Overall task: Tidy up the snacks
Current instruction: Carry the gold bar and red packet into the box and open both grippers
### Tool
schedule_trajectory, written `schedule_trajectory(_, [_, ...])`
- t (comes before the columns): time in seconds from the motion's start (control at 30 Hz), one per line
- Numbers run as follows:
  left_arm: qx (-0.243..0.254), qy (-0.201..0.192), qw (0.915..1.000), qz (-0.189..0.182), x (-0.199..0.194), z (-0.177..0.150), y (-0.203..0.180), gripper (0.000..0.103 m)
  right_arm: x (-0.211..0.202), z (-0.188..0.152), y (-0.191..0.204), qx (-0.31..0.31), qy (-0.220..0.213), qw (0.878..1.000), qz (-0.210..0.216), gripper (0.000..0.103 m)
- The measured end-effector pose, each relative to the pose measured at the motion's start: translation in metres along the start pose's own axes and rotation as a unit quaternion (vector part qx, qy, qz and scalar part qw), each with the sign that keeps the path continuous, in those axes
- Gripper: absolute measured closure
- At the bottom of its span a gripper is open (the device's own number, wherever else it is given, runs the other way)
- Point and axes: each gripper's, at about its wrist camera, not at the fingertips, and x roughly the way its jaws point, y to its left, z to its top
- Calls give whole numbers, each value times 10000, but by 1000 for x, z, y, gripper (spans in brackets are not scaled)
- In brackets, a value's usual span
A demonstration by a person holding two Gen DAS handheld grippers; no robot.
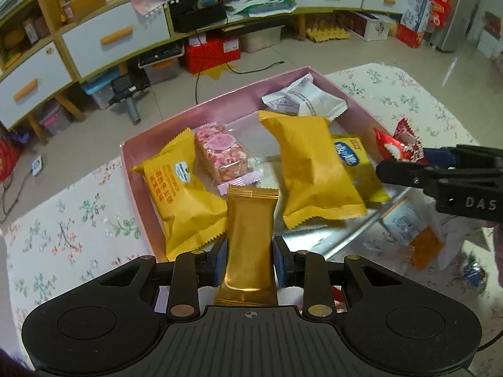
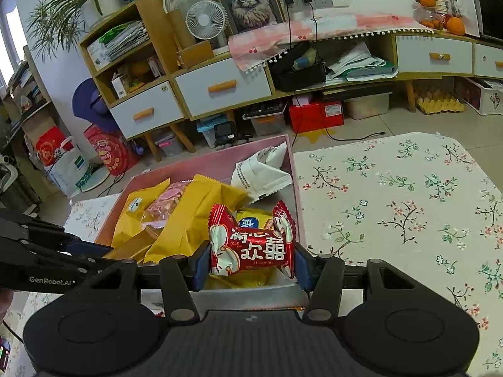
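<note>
We hold a gold snack bar [image 1: 250,238] clamped upright in the left gripper [image 1: 250,260], over the near edge of the pink box [image 1: 220,100]. At 2 o'clock from it, the right gripper [image 2: 250,265] grips a red snack packet [image 2: 251,245] above the box's right side. Yellow packets [image 1: 311,169] and a white packet [image 1: 305,97] lie inside, on the floral tablecloth [image 2: 393,204].

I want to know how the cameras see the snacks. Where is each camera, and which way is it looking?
Left wrist: sits on the left gripper, looking down into the pink box; it holds a gold packet; the right gripper shows too.
Right wrist: sits on the right gripper, holding a red packet over the box; the left gripper shows.
Both see the box, the white packet and the cabinet.
</note>
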Motion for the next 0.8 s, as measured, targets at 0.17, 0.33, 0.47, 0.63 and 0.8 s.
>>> schedule_trajectory(0.17, [235,-44,9995,203,7,2,-2,76,2,0,0,38,-1,10000,17,78])
schedule_trajectory(0.33, [387,-145,9980,485,13,-1,-3,72,3,2,2,-8,-34,10000,53,71])
schedule_trajectory(0.47, [284,-214,9988,343,12,-6,1,71,-1,4,-1,88,-107,9998,112,62])
schedule_trajectory(0.63, [48,-267,9992,280,5,-8,5,61,-6,10,-5,222,-178,9995,142,57])
schedule_trajectory(0.8, [-224,-442,9987,113,-8,-12,5,50,-15,12,-10,381,-236,9988,184,51])
